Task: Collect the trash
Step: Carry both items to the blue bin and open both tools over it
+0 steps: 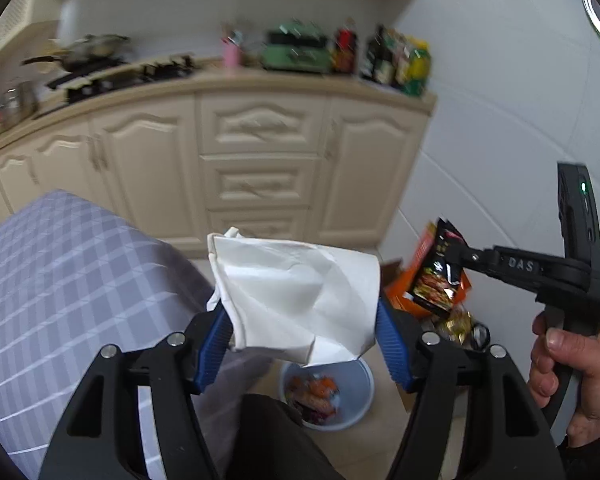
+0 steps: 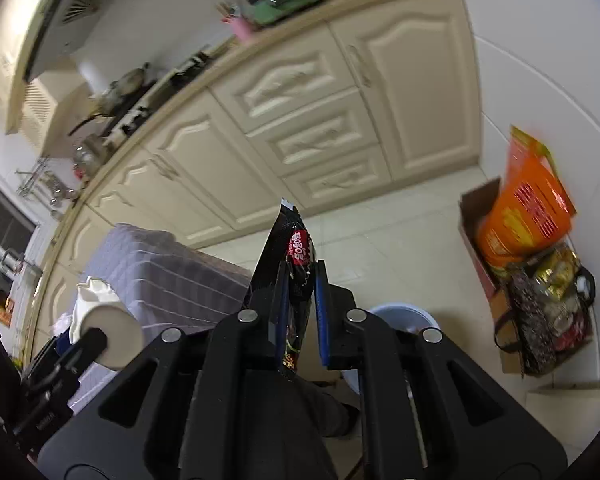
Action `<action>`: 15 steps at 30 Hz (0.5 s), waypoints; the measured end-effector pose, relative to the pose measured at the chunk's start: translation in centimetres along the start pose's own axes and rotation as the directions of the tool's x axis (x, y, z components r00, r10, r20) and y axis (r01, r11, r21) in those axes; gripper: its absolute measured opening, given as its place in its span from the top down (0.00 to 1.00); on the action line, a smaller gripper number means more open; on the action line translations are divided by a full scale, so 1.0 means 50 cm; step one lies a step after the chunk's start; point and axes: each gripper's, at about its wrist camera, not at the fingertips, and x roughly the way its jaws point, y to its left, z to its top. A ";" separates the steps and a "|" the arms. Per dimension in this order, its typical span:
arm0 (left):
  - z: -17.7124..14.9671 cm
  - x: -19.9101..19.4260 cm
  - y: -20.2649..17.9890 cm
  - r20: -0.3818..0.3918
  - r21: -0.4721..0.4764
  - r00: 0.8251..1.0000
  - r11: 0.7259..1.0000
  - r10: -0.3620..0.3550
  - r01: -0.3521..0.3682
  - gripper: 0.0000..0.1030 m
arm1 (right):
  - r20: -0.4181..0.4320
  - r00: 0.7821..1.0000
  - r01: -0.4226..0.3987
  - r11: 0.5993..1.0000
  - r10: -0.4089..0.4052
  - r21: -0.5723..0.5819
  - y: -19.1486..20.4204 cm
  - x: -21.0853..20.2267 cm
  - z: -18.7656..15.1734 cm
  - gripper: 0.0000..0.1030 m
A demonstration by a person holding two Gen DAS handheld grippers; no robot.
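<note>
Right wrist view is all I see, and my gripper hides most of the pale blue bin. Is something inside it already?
Observer: Yes, the bin holds orange and red wrappers.
Operator: How does the left gripper hold the white thing?
Observer: The left gripper has one blue pad on each side of the crumpled white paper.
Operator: Is my packet visible there?
Observer: Yes, the right gripper pinches the black snack packet by its upper part; it hangs down.

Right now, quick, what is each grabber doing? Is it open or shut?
Left gripper: shut on the crumpled white paper.
Right gripper: shut on the black snack wrapper.
</note>
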 end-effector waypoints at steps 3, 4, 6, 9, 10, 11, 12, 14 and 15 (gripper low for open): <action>-0.014 0.065 -0.034 -0.068 0.026 0.997 0.999 -0.026 0.028 0.38 | -0.035 0.999 0.024 0.999 -0.023 0.023 -0.038 0.032 -0.008 0.88; -0.023 0.084 -0.043 -0.091 0.036 0.995 0.999 -0.030 0.033 0.38 | -0.051 0.998 0.028 0.999 -0.026 0.037 -0.052 0.046 -0.013 0.88; -0.044 0.134 -0.061 -0.151 0.054 0.988 0.998 -0.036 0.044 0.38 | -0.076 0.997 0.038 0.998 -0.034 0.052 -0.073 0.069 -0.019 0.88; -0.073 0.186 -0.074 -0.220 0.075 0.975 0.996 -0.032 0.049 0.38 | -0.121 0.992 0.055 0.996 -0.046 0.069 -0.101 0.109 -0.030 0.88; -0.080 0.204 -0.078 -0.241 0.082 0.970 0.995 -0.029 0.050 0.38 | -0.134 0.990 0.060 0.996 -0.050 0.072 -0.108 0.121 -0.030 0.88; -0.090 0.228 -0.083 -0.269 0.093 0.963 0.994 -0.025 0.051 0.38 | -0.150 0.987 0.064 0.995 -0.051 0.078 -0.116 0.138 -0.034 0.88; -0.096 0.245 -0.086 -0.287 0.102 0.958 0.993 -0.020 0.051 0.38 | -0.165 0.985 0.066 0.994 -0.052 0.081 -0.122 0.151 -0.038 0.88; -0.105 0.280 -0.091 -0.322 0.117 0.947 0.991 -0.016 0.057 0.38 | -0.203 0.978 0.070 0.994 -0.051 0.089 -0.135 0.183 -0.046 0.88; -0.113 0.300 -0.092 -0.342 0.126 0.940 0.990 -0.010 0.057 0.37 | -0.223 0.973 0.073 0.993 -0.051 0.091 -0.142 0.201 -0.050 0.88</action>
